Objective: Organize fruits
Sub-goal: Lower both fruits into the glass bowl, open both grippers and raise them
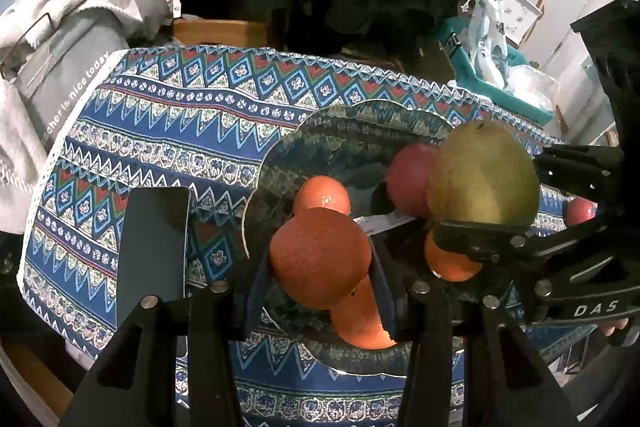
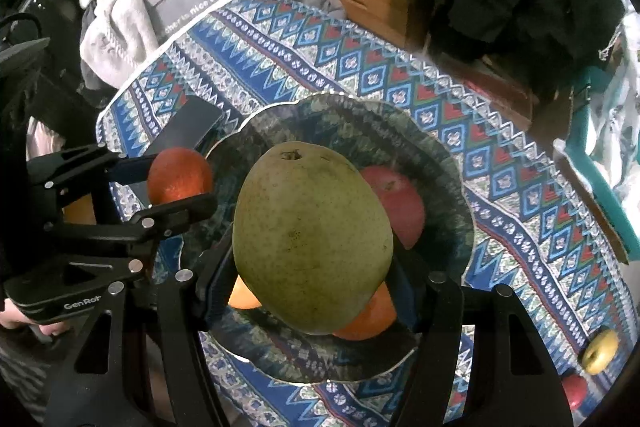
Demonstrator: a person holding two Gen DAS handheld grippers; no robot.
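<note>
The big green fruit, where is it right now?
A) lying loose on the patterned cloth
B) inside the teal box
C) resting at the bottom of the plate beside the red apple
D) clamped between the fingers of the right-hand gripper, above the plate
D: the green fruit sits pinched in the right gripper, above the plate, hiding part of the red apple that lies in it.
</note>
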